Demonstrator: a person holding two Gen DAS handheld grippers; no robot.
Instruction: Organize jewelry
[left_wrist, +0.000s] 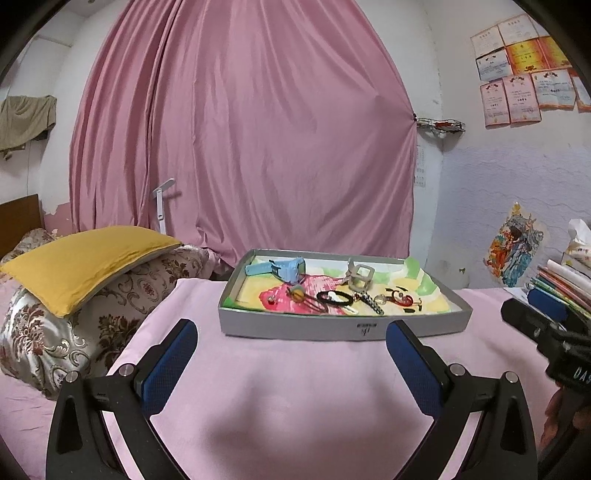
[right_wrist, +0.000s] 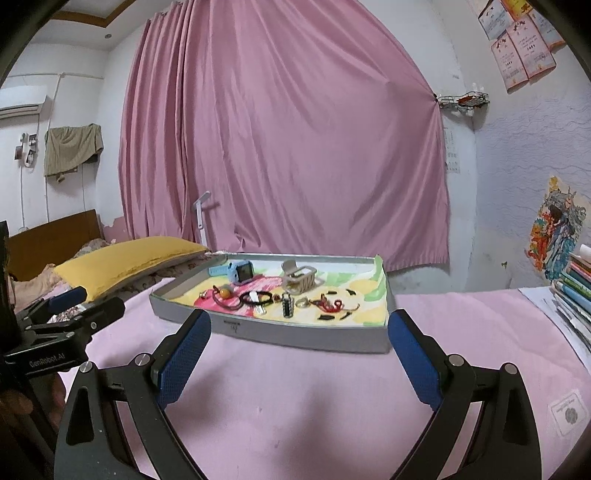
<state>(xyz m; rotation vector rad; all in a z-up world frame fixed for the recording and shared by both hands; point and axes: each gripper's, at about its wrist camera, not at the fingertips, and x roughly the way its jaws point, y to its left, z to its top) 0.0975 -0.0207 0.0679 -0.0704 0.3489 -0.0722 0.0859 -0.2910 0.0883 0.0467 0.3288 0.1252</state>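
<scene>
1. Two grippers, both with jaws spread wide and nothing between them: left gripper (left_wrist: 291, 347) and right gripper (right_wrist: 299, 339) each hover over the pink cloth (left_wrist: 295, 398), just short of the tray (left_wrist: 343, 328).
2. Tray sits on the cloth, ahead of both grippers. Its grey front wall hides the near strip of the floor inside.
3. Jewelry lies loose inside the tray: a blue watch (right_wrist: 238, 273) at the back left, a beige clip (right_wrist: 299, 280) at the back centre, a black ring band (right_wrist: 256, 297) and a beaded charm (right_wrist: 287, 306) near the front wall.
4. Small pieces beside the charm, including a red item (right_wrist: 328, 304), are too small to identify. The painted lining of the tray makes it hard to tell the dark marks from objects.
5. Left view only: right gripper seen from the side at the tray's right (left_wrist: 546, 332), cut off by the frame; a hand (left_wrist: 565, 413) beneath it, mostly hidden.
6. Right view only: left gripper at the tray's left (right_wrist: 70, 314), partly cut off; an air conditioner (right_wrist: 22, 105) high on the wall.
7. Books (right_wrist: 576, 291) at the tray's right are cut off in both views.
</scene>
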